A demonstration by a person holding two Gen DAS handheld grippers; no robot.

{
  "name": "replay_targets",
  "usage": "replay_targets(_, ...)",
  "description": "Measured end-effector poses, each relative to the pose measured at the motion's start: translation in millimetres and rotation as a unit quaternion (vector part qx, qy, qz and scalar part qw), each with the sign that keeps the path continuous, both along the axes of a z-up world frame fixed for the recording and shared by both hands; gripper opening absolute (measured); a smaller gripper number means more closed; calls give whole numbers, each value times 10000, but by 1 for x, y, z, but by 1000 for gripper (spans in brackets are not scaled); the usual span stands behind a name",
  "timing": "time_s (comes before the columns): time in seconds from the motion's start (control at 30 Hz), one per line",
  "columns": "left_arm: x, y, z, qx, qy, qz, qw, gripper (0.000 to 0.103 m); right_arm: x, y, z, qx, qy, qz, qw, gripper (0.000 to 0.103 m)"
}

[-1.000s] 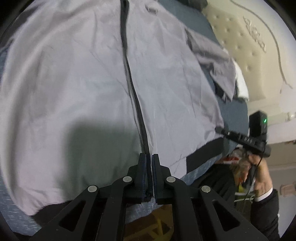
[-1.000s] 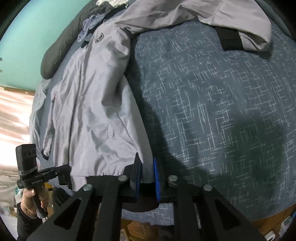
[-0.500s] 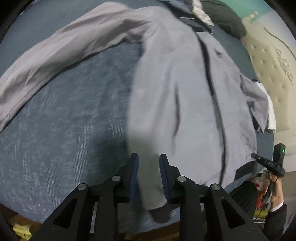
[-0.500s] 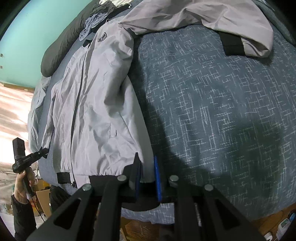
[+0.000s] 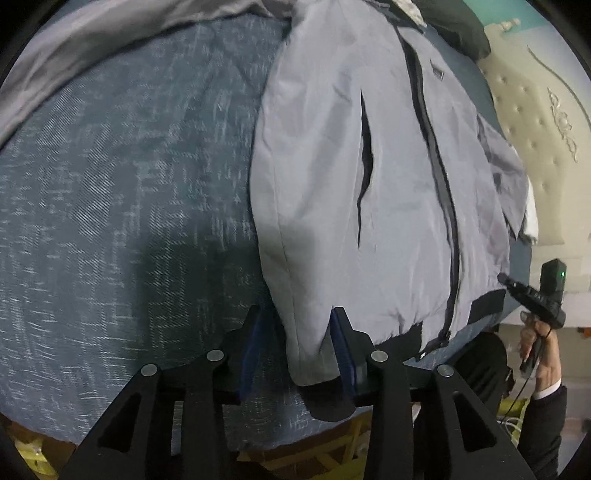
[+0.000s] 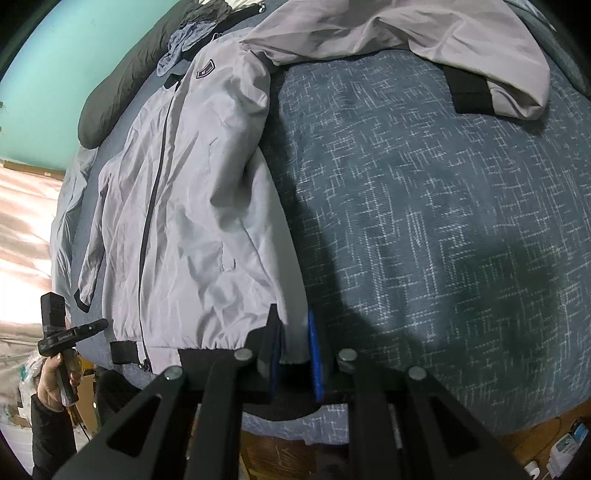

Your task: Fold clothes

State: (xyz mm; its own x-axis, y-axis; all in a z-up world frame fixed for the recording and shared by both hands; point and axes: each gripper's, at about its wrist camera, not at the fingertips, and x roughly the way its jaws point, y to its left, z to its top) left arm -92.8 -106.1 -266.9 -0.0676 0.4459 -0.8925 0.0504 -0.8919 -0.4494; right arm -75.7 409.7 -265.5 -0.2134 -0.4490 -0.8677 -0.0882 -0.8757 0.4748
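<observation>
My left gripper [image 5: 299, 328] sits low at the bed's near edge, jaws apart, with the grey jacket [image 5: 369, 184] hem corner hanging loosely between them. My right gripper [image 6: 293, 332] reaches in from the opposite corner, jaws parted around the hem's dark band without clamping it. The one jacket lies front up on the blue patterned bedspread [image 6: 443, 221], zipped, both sleeves spread outward. A small dark chest badge [image 6: 204, 70] shows, its lettering unreadable.

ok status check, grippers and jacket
Left gripper open astride jacket hem corner. Right gripper open at the hem. Sleeve unfolded. Nothing in the way.
</observation>
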Motion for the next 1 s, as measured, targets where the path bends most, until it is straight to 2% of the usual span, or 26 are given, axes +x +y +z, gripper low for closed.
replay_targets(0.07, 0, 1, -3, -32, 27, -51, 10000, 38, 1, 0, 0, -7, -5, -6, 10000, 14)
replay_targets(0.1, 0, 1, -4, -59, 53, -81, 9999, 34, 1, 0, 0, -24, -6, -19, 10000, 14)
replay_targets(0.13, 0, 1, -4, -43, 86, -118, 9999, 20, 2, 0, 0, -40, -6, -32, 10000, 14)
replay_targets(0.17, 0, 1, -4, -25, 119, -151, 9998, 11, 3, 0, 0, -69, -5, -44, 10000, 14)
replay_targets(0.27, 1, 0, 2, 23, 224, -199, 9995, 4, 4, -1, 2, -111, 31, -34, 9999, 14)
replay_targets(0.47, 4, -12, 22, -8, 396, -174, 9991, 3, 6, -1, 9, 13, 185, 48, 9998, 13)
replay_targets(0.6, 10, -19, 12, -53, 293, -59, 9995, 3, 10, -1, 13, 31, 299, 53, 9995, 12)
replay_targets(0.7, 15, -25, 4, -88, 219, 23, 9997, 3, 9, 9, 0, 164, 105, -156, 9997, 3)
replay_targets(0.8, 17, -22, 2, -120, 224, 1, 9997, 3, 9, 21, -13, 188, -77, -367, 9991, 3)
replay_targets(1.0, 17, -12, -1, -155, 196, -6, 9997, 3, 8, 14, -4, 156, 23, -130, 9998, 3)
